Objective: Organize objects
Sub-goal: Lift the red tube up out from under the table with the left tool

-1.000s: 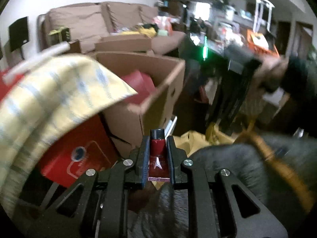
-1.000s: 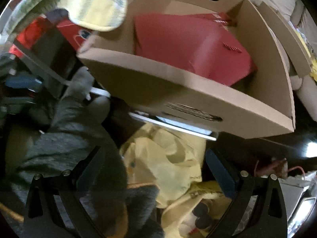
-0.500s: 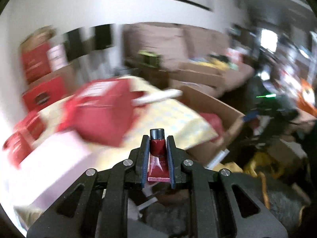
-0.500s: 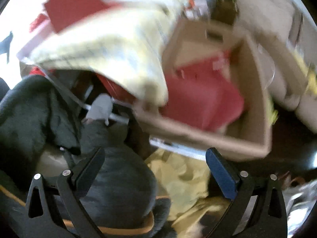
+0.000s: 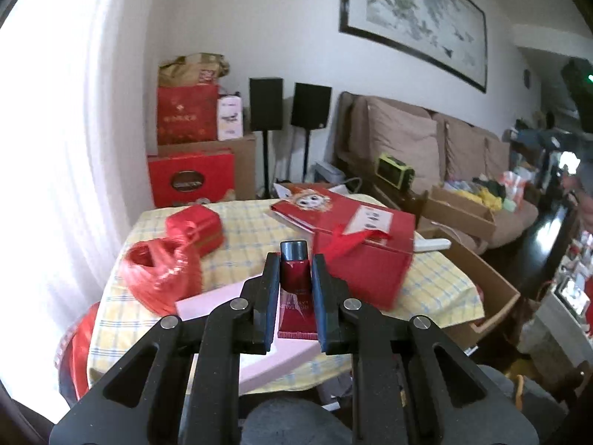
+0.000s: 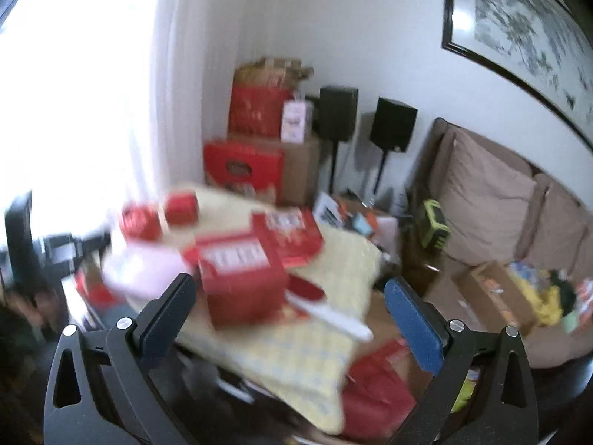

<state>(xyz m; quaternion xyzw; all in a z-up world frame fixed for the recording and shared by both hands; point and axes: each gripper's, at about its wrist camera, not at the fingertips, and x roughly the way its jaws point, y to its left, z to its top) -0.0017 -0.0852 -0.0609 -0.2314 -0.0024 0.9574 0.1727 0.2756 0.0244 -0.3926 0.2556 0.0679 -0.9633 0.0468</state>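
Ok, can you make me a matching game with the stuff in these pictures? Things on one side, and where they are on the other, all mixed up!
Things:
1. red tube
2. red plastic bag
3. two black speakers
4. framed painting

Places:
A. standing on stands in front of the wall, beside the sofa
B. lying on the table's yellow checked tablecloth
C. hanging on the wall above the sofa
D. pinched in the left gripper

Pairs: 1-D, 2-B, 3-A, 4-C
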